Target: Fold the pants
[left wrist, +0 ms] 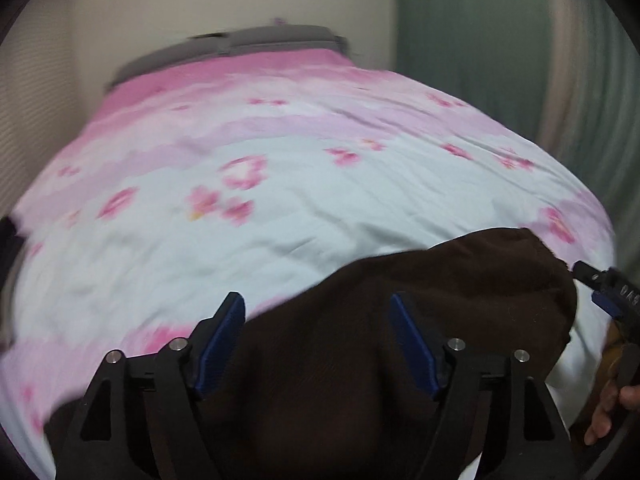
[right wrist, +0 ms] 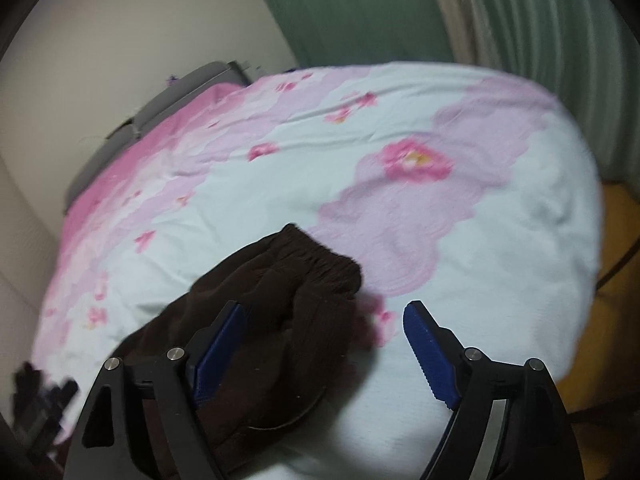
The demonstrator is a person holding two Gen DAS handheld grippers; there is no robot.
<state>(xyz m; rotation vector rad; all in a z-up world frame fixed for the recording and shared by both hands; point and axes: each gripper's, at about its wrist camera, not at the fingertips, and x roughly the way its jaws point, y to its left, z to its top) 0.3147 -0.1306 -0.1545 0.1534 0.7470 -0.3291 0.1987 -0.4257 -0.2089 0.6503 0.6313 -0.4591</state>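
Dark brown pants lie bunched on the pink and pale blue floral bedspread near its front edge. My left gripper is open, its blue pads spread over the pants, holding nothing. In the right wrist view the pants show an elastic waistband at the far end. My right gripper is open above the pants' right edge, its left pad over the cloth and its right pad over bare bedspread. The right gripper also shows at the right edge of the left wrist view, beside the pants.
A grey headboard lies at the far end of the bed against a cream wall. Green curtains hang to the right. Orange floor shows past the bed's right edge. The left gripper is blurred at the lower left.
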